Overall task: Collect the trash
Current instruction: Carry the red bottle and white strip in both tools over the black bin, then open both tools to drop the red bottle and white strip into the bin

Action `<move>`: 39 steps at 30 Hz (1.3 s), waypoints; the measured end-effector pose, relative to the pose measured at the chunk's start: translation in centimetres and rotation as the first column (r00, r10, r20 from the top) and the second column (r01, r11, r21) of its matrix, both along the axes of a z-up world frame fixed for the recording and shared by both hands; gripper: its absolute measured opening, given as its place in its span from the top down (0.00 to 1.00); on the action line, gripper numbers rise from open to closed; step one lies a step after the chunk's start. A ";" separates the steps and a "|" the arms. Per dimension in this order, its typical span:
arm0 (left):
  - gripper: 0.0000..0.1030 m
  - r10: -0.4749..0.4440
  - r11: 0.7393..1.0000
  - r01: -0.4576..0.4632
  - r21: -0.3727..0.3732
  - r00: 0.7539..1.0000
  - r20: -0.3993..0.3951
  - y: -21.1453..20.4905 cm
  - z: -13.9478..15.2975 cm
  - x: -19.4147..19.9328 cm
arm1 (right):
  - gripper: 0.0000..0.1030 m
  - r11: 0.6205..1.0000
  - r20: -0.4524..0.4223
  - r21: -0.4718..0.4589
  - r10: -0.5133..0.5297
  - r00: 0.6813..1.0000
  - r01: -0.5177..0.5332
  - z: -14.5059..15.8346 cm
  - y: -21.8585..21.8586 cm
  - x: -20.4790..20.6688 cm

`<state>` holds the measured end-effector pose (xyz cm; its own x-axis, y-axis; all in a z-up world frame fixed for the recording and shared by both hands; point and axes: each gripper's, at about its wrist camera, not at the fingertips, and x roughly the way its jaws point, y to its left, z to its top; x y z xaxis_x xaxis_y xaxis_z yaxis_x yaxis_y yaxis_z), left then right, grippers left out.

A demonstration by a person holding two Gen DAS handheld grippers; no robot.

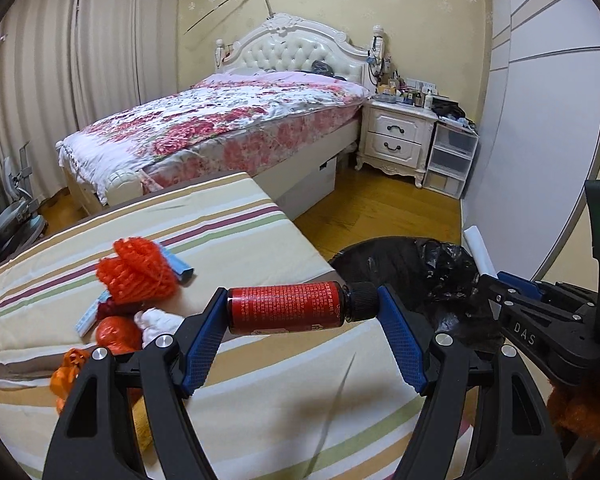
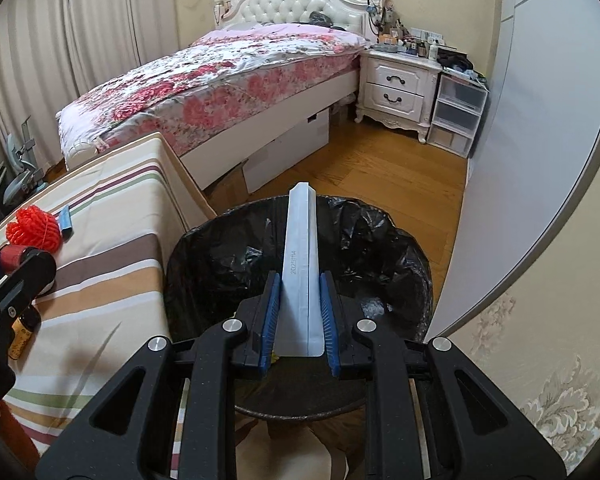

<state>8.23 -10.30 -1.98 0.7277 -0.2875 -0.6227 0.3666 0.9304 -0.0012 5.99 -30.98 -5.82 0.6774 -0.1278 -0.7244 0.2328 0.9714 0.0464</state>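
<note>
Right gripper (image 2: pixel 296 312): closed narrow on a long flat pale grey-white packet (image 2: pixel 300 272), held directly above the bin mouth; date print visible along the packet.
Left gripper (image 1: pixel 302 320): spread fairly wide, clamped end to end on a small red-labelled dark bottle with black screw cap (image 1: pixel 296 307); base against the left pad, cap against the right pad.
Round bin lined with crinkled black plastic bag (image 2: pixel 400 256): on the wooden floor just beside the striped surface, on its right; right gripper already over the opening, left gripper short of the rim.
Cream bedspread with brown, maroon and green stripes (image 1: pixel 260 412): under the left gripper; carries the remaining litter.
Key relation: bin lies to the right of the left gripper, just past the cloth's edge; bottle's long axis runs left to right, cap end toward the bin.
Packet axis: pointing away along the fingers, far end above the far rim, near end between the pads.
Nearer arm: right, judged ready to let go; left judged to need a short travel rightward first.
Risk: packet long enough to catch on the far rim if dropped flat.
Remaining trash, bigger: bunched orange-red plastic net (image 1: pixel 138 274), crumpled orange bags (image 1: pixel 114 334), white tissue wad (image 1: pixel 156 322).
Remaining trash, smaller: blue-and-white flat carton (image 1: pixel 180 266) behind the net, well left of the bin.
</note>
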 end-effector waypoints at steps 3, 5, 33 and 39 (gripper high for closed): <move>0.30 -0.014 1.000 0.014 0.018 1.000 -0.004 -1.8 -0.5 1.0 | 0.80 1.000 -0.007 -0.001 -0.007 1.000 0.007 -0.6 -1.0 0.4; 0.30 -0.020 0.999 0.021 0.030 1.000 -0.007 -2.9 -0.8 1.5 | 0.80 1.000 -0.012 0.005 -0.010 1.000 0.010 -0.9 -1.5 0.8; 0.21 -0.029 0.995 0.033 0.098 0.999 -0.039 -8.0 -3.2 4.6 | 0.53 0.989 -0.038 0.071 -0.128 0.991 0.130 -3.5 -5.4 2.0; 0.21 -0.008 0.996 0.011 0.091 1.000 -0.026 -6.9 -2.5 4.1 | 0.46 0.991 -0.044 0.058 -0.121 0.992 0.124 -3.5 -4.6 1.5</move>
<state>12.29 -17.16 -4.50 0.7086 -0.2358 -0.6650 0.3765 0.9235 0.0738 7.50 -35.61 -9.37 0.6292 -0.1628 -0.7600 0.3526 0.9312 0.0925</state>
